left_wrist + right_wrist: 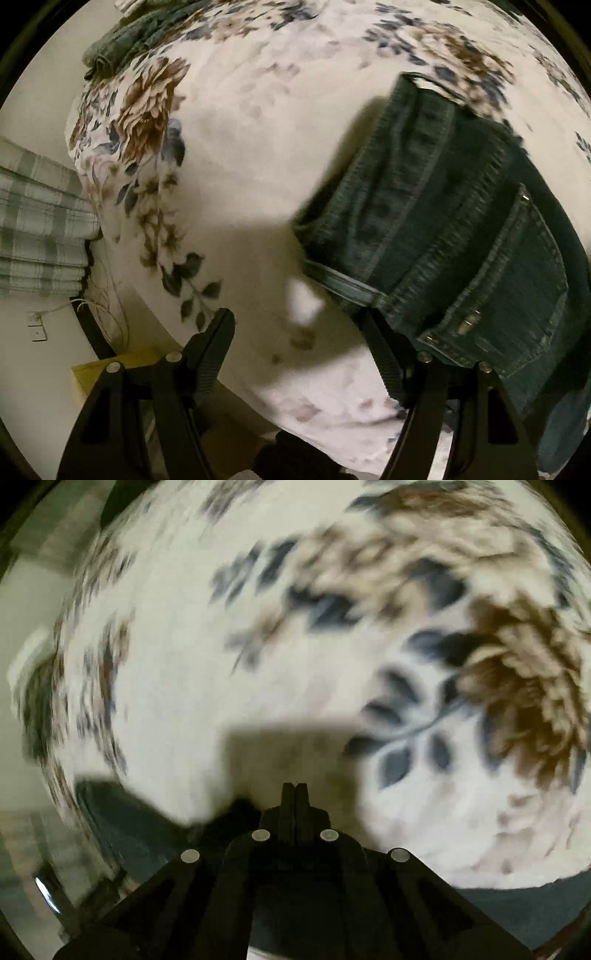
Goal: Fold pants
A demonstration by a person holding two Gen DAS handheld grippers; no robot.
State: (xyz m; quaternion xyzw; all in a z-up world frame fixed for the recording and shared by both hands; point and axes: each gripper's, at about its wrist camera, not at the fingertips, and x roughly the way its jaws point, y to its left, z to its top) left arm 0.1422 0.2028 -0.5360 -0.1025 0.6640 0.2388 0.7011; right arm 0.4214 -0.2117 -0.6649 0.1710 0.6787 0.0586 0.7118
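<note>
Pants: your dark denim pants (pixel 454 229) lie on the floral bed cover, ahead and to the right of your left tool; a stitched pocket with rivets faces up and the waistband end points away from you.
Pants edge: a folded hem or seam edge sits just in front of the right finger (pixel 384 354) of your left tool; you cannot tell from the left wrist view whether they touch.
Left tool: your left tool (pixel 299 332) is spread wide, its two black fingers well apart, with nothing between them but bed cover and shadow.
Right tool: your right tool (pixel 294 794) has its fingers pressed together with no gap and no cloth visible between the tips; it hangs over bare cover, and the view is blurred.
Bed cover: the white bed cover (pixel 258 129) with brown and blue flowers fills the space ahead of both tools.
Other cloth: a second greenish denim piece (pixel 122 48) lies bunched far ahead and left of your left tool, at the cover's edge.
Beyond the bed: a green plaid fabric (pixel 40 221) shows to the left of your left tool, past the bed's edge.
</note>
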